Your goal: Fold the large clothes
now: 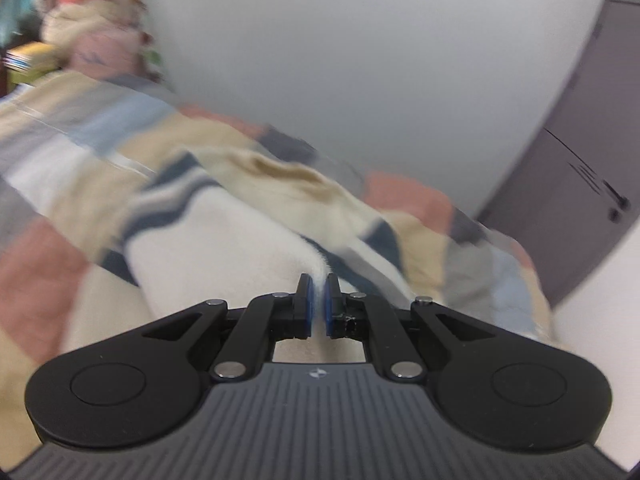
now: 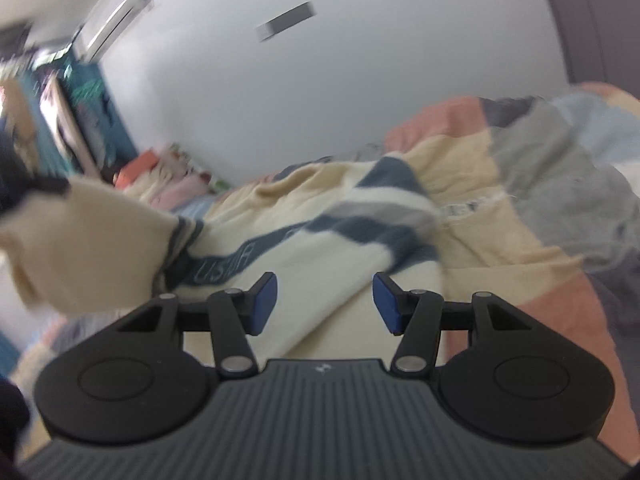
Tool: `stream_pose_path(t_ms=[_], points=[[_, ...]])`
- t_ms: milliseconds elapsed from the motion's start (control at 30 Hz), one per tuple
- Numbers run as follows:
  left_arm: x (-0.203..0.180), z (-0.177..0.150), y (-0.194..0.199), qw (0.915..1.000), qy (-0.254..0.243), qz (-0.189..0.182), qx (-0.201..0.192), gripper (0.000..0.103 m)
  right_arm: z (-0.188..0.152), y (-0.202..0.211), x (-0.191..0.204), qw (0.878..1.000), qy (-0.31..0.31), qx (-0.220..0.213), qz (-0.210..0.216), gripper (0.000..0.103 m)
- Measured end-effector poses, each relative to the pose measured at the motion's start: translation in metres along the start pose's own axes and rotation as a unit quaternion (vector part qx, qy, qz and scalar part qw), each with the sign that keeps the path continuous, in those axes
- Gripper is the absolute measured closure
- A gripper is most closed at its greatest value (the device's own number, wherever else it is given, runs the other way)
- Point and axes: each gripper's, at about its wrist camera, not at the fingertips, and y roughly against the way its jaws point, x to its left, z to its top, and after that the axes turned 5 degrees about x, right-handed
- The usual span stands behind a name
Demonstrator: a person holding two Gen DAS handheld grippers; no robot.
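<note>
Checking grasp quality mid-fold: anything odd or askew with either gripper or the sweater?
Nothing damaged. The left gripper is shut on a thin edge of the cream sweater. The right gripper is open and holds nothing. The sweater lies bunched and twisted on the patchwork bedspread.

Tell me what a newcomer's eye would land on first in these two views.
First, the cream sweater with navy stripes, spread over a patchwork bedspread in the middle of both views. Next, the left gripper, shut on a fold of the sweater at the bottom centre of its view. The right gripper stands open above the sweater, gripping nothing.
</note>
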Motion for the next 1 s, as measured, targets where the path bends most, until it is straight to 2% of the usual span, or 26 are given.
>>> stream_pose_path(t_ms=[133,233,333,400,433,467,533,600,667,800,900,1000], points=[[-0.012,-0.038,-0.049,0.9987,-0.010,-0.016,0.047,0.096,0.001,0.006,-0.019,1.000,-0.021,-0.007,-0.012,0.046],[-0.017,-0.062,-0.080,0.9981,-0.031,-0.021,0.048,0.096,0.002,0.001,-0.026,0.999,-0.047,0.001,0.002,0.046],[-0.007,-0.073,-0.108,0.9963,-0.026,-0.040,0.072,0.095,0.000,-0.004,-0.020,1.000,-0.026,-0.001,-0.002,0.046],[-0.001,-0.076,-0.123,0.9932,-0.024,-0.055,0.099,0.087,0.000,-0.007,-0.021,1.000,-0.030,-0.001,0.001,0.046],[0.001,-0.077,-0.126,0.9921,-0.025,-0.059,0.108,0.073,0.000,-0.006,-0.023,0.999,-0.032,-0.003,0.000,0.045],[0.006,-0.081,-0.124,0.9920,-0.028,-0.056,0.109,0.054,0.000,-0.006,-0.023,0.999,-0.031,-0.007,-0.001,0.045],[0.014,-0.085,-0.116,0.9927,-0.045,-0.054,0.098,0.046,0.000,-0.004,-0.022,1.000,-0.024,-0.016,-0.007,0.046],[0.023,-0.088,-0.103,0.9923,-0.069,-0.057,0.085,0.046,-0.002,-0.005,-0.017,1.000,-0.011,-0.018,-0.010,0.046],[0.037,-0.091,-0.091,0.9933,-0.088,-0.039,0.065,0.046,-0.005,-0.006,-0.009,1.000,0.007,-0.014,-0.003,0.045],[0.073,-0.095,-0.082,0.9958,-0.084,-0.003,0.036,0.046,-0.017,-0.009,0.023,0.998,0.061,-0.003,0.008,0.046],[0.096,-0.098,-0.078,0.9957,-0.087,0.025,0.019,0.046,-0.025,-0.009,0.045,0.996,0.085,0.007,0.035,0.047],[0.116,-0.095,-0.075,0.9956,-0.087,0.035,-0.004,0.046,-0.034,-0.017,0.062,0.992,0.124,0.025,0.021,0.047]])
